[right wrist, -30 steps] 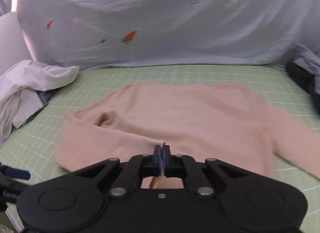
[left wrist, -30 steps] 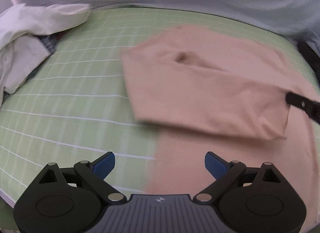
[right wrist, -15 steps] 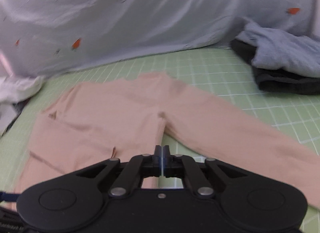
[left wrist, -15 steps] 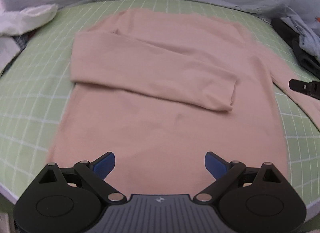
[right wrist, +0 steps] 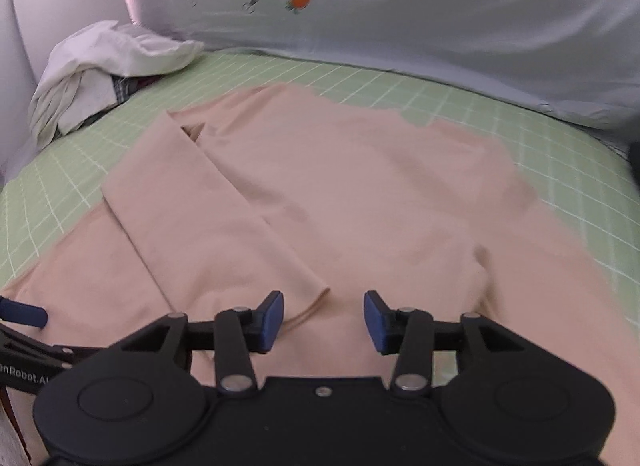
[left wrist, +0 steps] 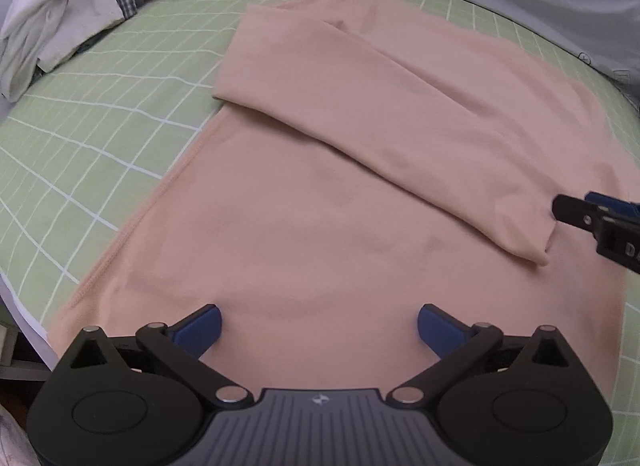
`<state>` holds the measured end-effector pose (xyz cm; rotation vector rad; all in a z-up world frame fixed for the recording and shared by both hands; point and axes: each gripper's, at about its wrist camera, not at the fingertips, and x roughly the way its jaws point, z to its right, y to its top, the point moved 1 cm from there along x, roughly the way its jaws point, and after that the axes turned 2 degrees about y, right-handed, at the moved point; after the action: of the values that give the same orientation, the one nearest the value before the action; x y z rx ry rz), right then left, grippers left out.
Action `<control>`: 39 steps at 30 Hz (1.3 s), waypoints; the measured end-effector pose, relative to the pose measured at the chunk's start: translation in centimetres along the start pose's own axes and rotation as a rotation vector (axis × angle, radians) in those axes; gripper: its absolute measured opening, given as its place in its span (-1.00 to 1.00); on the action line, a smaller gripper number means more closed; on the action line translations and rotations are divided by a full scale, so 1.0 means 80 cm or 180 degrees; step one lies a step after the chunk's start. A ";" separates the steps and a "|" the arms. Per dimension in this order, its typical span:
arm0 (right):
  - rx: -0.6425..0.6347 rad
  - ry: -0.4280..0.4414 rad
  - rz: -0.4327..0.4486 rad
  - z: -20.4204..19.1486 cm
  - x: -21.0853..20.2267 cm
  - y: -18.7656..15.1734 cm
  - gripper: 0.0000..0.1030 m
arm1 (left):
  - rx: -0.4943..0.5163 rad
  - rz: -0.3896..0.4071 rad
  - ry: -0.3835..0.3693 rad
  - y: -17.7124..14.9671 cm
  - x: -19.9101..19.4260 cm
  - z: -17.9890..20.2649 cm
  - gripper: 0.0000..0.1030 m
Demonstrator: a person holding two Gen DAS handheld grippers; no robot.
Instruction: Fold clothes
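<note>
Right wrist view: right gripper point(right wrist: 323, 316) jaws opening, nothing between them, folded sleeve point(right wrist: 224, 225) cuff of the pink top point(right wrist: 360, 185) just ahead. Left gripper point(left wrist: 319, 329) jaws opening wide over the hem, nothing gripped. Best to smooth the sleeve flat, then take the other sleeve point(right wrist: 560, 286), right of the jaws, by its cuff.

Shirt point(left wrist: 320, 225) flat on the bed point(left wrist: 100, 105).
One sleeve point(left wrist: 380, 105) lies folded across its body; a clothes pile point(left wrist: 60, 17) sits at the far left.
</note>
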<state>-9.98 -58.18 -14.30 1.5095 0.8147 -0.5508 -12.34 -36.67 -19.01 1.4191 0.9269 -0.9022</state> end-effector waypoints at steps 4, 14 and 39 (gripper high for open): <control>-0.0159 0.0175 -0.0001 -0.004 0.007 0.000 -0.79 | -0.0055 0.0051 0.0032 -0.006 -0.002 0.006 1.00; 0.0099 0.0208 0.0499 0.034 -0.037 0.018 -0.97 | -0.0126 0.0046 0.0060 -0.006 -0.003 0.009 1.00; 0.1308 -0.1422 0.0769 0.253 -0.126 -0.037 -0.97 | -0.0196 -0.0046 0.0059 -0.006 -0.006 0.009 1.00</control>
<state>-16.13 -79.86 -10.90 1.7353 0.1724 -0.8687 -12.99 -37.38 -18.82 1.3719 0.9720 -0.8653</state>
